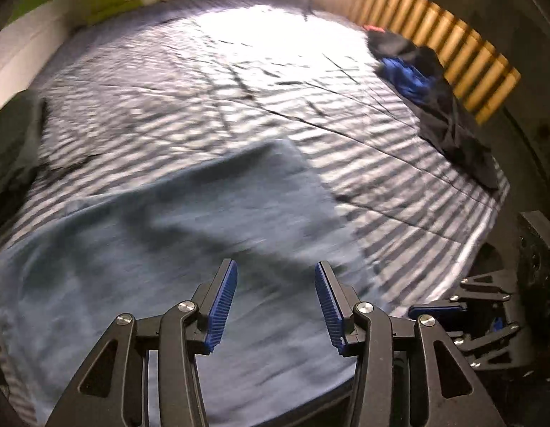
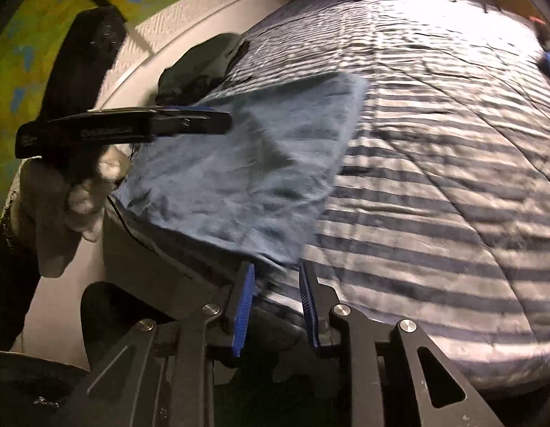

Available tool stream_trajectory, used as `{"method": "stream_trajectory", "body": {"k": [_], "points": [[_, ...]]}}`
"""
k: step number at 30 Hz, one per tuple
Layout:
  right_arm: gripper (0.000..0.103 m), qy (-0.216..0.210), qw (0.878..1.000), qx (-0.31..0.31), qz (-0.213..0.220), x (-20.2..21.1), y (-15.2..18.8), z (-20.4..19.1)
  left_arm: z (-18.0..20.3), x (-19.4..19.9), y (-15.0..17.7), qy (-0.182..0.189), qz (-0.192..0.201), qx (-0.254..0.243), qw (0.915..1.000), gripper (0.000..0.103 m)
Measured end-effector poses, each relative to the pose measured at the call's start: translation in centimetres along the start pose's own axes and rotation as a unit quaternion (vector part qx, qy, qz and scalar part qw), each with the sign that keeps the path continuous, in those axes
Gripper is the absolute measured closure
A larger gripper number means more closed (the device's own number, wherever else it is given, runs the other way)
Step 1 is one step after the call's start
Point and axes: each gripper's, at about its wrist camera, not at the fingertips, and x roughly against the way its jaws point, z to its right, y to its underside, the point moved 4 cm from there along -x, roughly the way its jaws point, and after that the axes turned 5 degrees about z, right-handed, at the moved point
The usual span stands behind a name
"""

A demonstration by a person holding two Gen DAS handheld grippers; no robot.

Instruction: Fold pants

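Two grippers are in your hands, both aimed down at a bed covered by a striped blue-and-white quilt (image 1: 211, 82). Your left gripper (image 1: 276, 302) has its blue ribbed pads (image 1: 223, 306) standing well apart with nothing between them; only blurred cloth shows beyond the gap. Your right gripper (image 2: 276, 302) has its pads closer together but still apart, and they sit at the near edge of the pants; whether any cloth is actually pinched between them you cannot tell from this angle.

The pants (image 1: 161, 235) are a soft, dusty blue-grey fabric, folded into a broad flat slab on the quilt. From your left gripper they spread directly beneath and ahead of the fingertips, running off to the left, with one squared corner lying ahead and slightly right of the tips. From your right gripper (image 1: 438, 311) they lie ahead and to the left, their far corner lifting slightly off the quilt. The surface looks faintly wrinkled and is smeared by motion blur.

In the right wrist view, your gloved left hand (image 2: 68, 192) grips the other tool (image 2: 132, 130) over the pants' left side. Dark clothes with a bright blue piece (image 1: 434, 96) lie far ahead to the right of the left gripper, beside yellow slats (image 1: 463, 53). Another dark bundle (image 2: 200, 64) sits beyond the pants.
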Motion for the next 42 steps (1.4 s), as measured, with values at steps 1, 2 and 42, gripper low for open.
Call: {"method": "stream_trajectory", "body": {"k": [1, 2, 42], "points": [[0.08, 0.006, 1.0, -0.002, 0.0, 0.0, 0.1, 0.4, 0.8, -0.6, -0.3, 0.006, -0.006, -0.005, 1.0, 0.054], [0.08, 0.003, 1.0, -0.004, -0.002, -0.1, 0.4, 0.7, 1.4, -1.2, -0.6, 0.007, -0.01, -0.011, 0.9999, 0.054], [0.096, -0.034, 0.998, -0.045, 0.032, 1.9, -5.1, 5.0, 5.6, -2.6, 11.7, -0.004, 0.087, 0.022, 0.996, 0.047]]}}
